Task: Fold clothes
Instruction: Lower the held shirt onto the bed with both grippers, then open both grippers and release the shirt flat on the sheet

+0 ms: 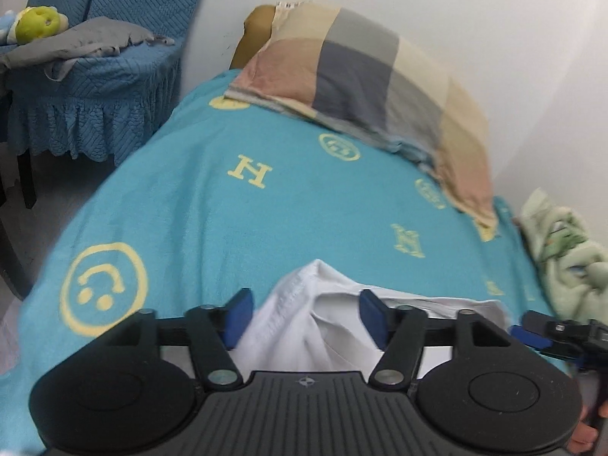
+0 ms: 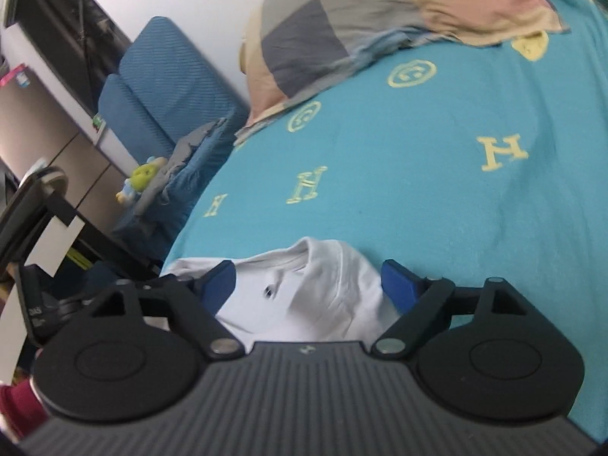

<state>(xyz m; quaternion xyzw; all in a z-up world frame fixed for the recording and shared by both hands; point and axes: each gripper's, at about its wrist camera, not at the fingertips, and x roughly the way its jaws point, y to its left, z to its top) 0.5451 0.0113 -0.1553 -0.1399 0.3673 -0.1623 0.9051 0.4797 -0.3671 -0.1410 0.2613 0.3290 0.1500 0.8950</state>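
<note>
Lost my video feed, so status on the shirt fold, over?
Left gripper open, right gripper open, neither pinching. White garment bunched on the teal blanket between both jaws. Nothing in the way.

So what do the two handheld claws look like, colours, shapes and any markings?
Both match: the left claw and right claw have blue pads on black linkage arms with silver pivot pins, round black discs either side, and a ribbed grey body bearing a small round emblem.
</note>
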